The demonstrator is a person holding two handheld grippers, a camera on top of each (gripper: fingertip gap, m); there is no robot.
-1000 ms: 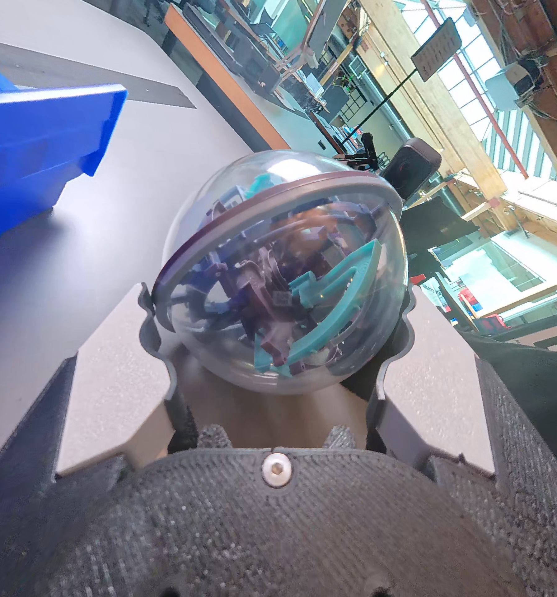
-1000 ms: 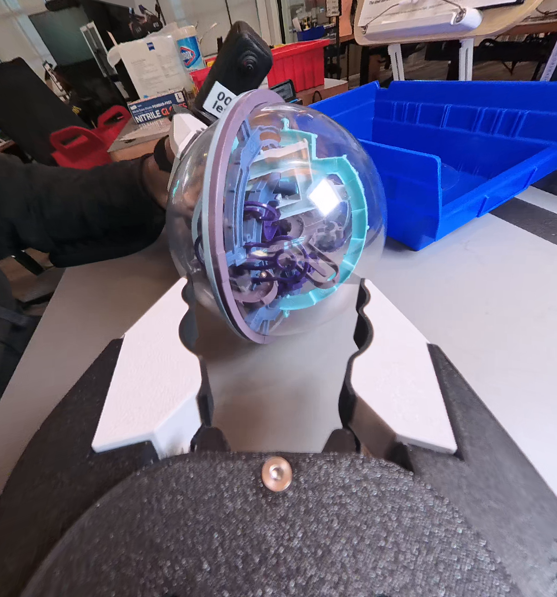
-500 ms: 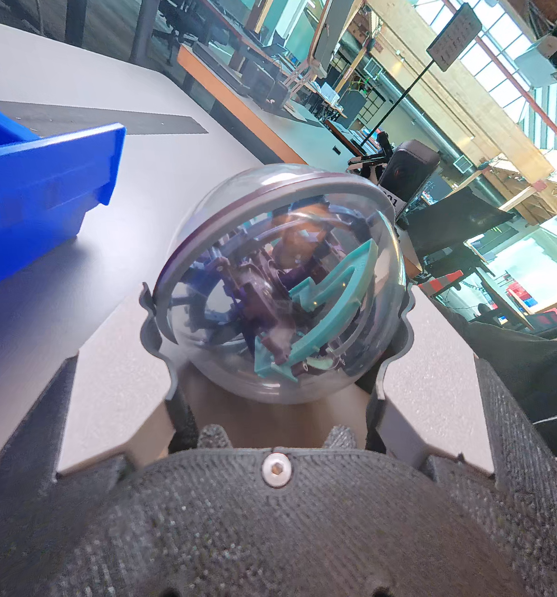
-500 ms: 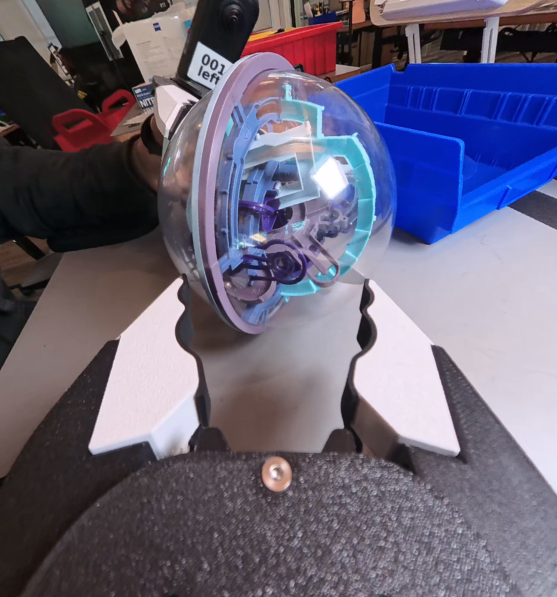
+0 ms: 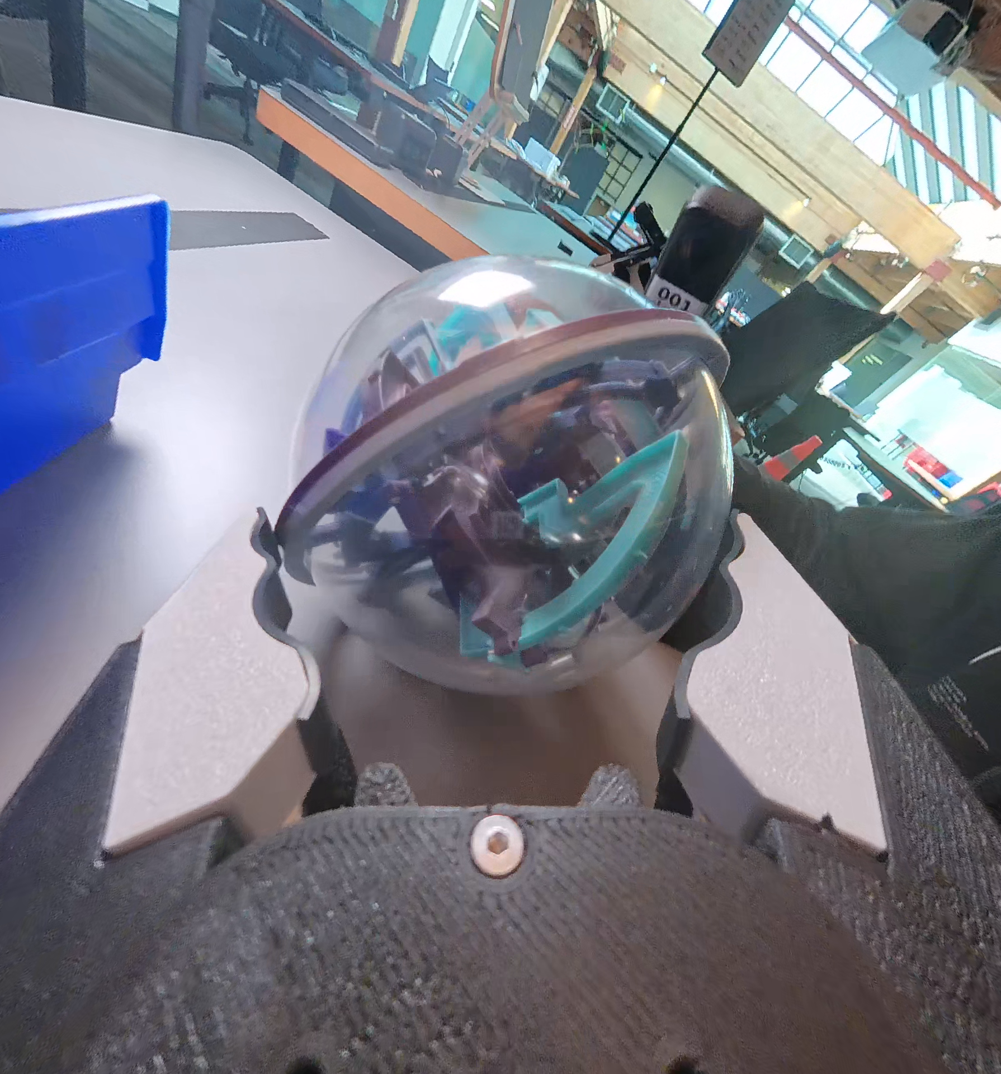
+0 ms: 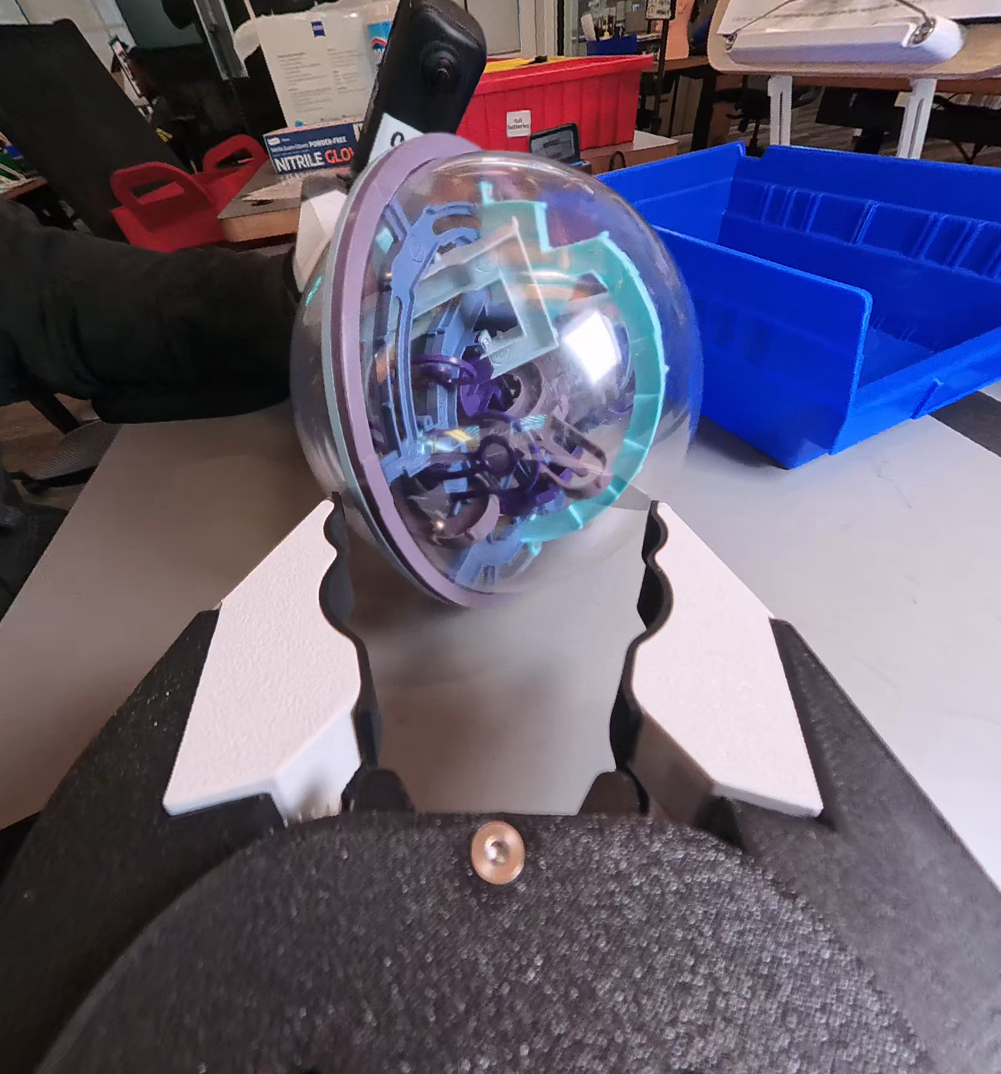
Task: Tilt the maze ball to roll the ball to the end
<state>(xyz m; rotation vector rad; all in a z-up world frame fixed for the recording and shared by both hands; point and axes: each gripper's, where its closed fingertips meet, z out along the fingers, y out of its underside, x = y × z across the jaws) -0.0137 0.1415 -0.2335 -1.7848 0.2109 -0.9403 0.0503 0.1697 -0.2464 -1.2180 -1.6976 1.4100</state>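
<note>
The maze ball (image 5: 510, 465) sits between the 2 fingers of the left gripper (image 5: 498, 558), both pads against its shell, above the table (image 5: 207, 407). Its seam ring (image 5: 486, 372) runs tilted across it. To its left on the table stands a bin (image 5: 51, 325). In the right wrist view the ball (image 6: 498, 372) is just ahead of the right gripper (image 6: 495, 546), whose fingertips stand at its lower sides. The bin (image 6: 835, 325) lies to the right; a sleeve (image 6: 109, 325) lies to the left, a crate (image 6: 550, 99) behind.

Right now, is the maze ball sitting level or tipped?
Tipped: the maze ball's purple seam ring runs steeply, near upright, in the right wrist view.
</note>
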